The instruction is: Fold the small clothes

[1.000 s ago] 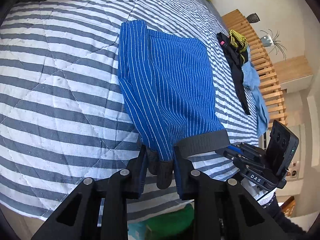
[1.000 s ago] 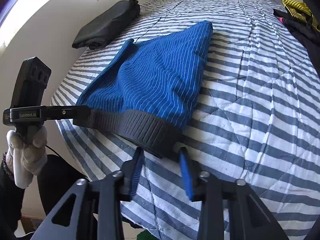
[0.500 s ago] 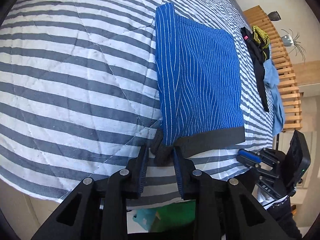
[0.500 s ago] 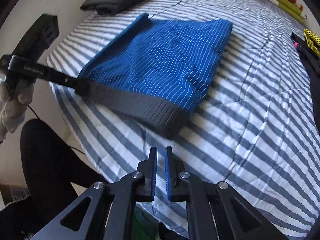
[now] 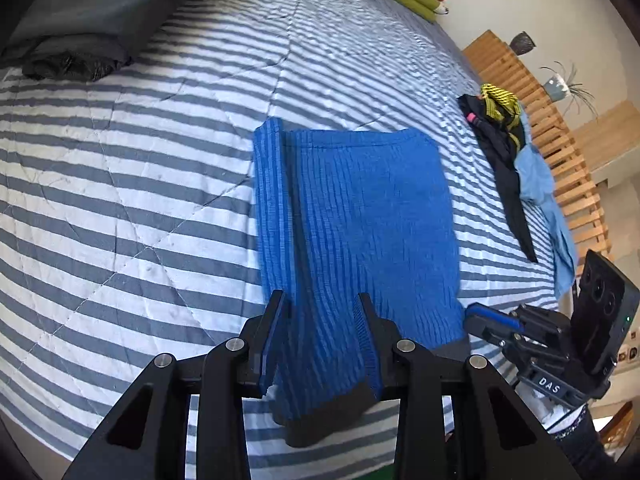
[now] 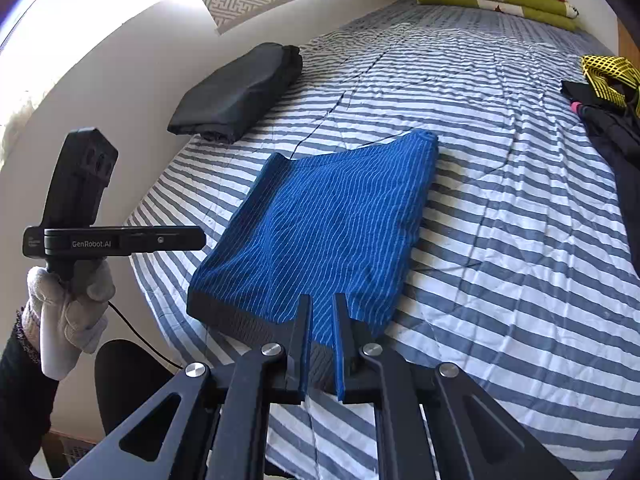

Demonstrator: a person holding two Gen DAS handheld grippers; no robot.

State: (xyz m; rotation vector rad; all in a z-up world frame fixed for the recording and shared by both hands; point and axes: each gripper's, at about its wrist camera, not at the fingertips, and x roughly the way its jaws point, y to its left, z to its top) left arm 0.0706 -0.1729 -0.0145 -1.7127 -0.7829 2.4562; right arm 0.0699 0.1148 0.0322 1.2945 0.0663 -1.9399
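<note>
While the left gripper (image 5: 322, 338) hovers over the waistband end of the blue striped shorts (image 5: 360, 216) on the striped quilt (image 5: 120, 184), its jaws are opening, clear of the cloth, which runs lengthwise away from it. From the right gripper (image 6: 322, 346), jaws nearly together on nothing, the shorts lie just ahead, both hands about equally near.

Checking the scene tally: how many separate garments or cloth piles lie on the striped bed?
3: blue striped shorts at the near edge, a dark folded garment by the wall, and a mixed pile on the opposite side; its pieces overlap.
</note>
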